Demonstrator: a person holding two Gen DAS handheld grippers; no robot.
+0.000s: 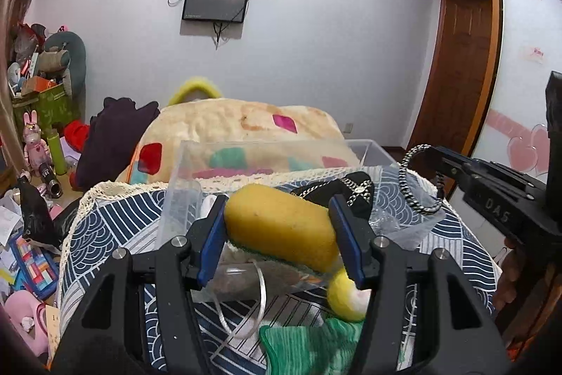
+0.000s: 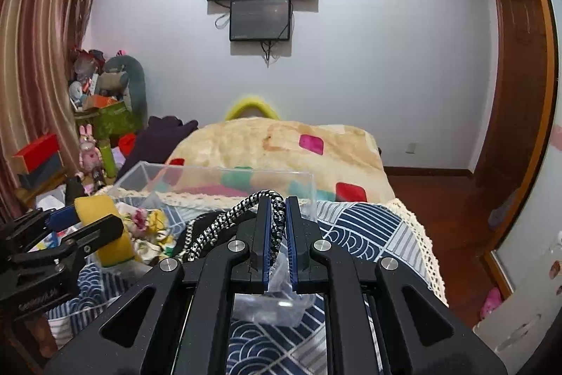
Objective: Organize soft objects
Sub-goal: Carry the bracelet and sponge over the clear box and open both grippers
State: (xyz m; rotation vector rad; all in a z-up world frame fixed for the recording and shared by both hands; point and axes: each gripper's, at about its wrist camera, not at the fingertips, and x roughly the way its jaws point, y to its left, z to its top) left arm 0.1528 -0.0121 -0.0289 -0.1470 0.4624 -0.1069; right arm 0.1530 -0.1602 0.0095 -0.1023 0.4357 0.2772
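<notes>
My left gripper point(image 1: 279, 217) is shut on a yellow sponge point(image 1: 281, 224) with a green scrub layer and holds it over a clear plastic box point(image 1: 182, 199) on the patterned tablecloth. The sponge also shows in the right wrist view point(image 2: 105, 227). My right gripper point(image 2: 277, 217) is shut on a black-and-white braided cord point(image 2: 217, 227), which loops up from a black pouch point(image 1: 347, 188) in the box. In the left wrist view the right gripper point(image 1: 439, 164) holds the cord loop point(image 1: 411, 181) to the right. A yellow plush ball point(image 1: 346, 297) and a green cloth point(image 1: 309, 347) lie near the box.
The table carries a blue-and-white patterned cloth point(image 2: 361, 224) with a lace edge. Behind it lies a cream blanket point(image 2: 281, 146) with coloured patches. Cluttered toys and boxes point(image 2: 102, 108) stand at the left. A wooden door point(image 1: 456, 69) is at the right.
</notes>
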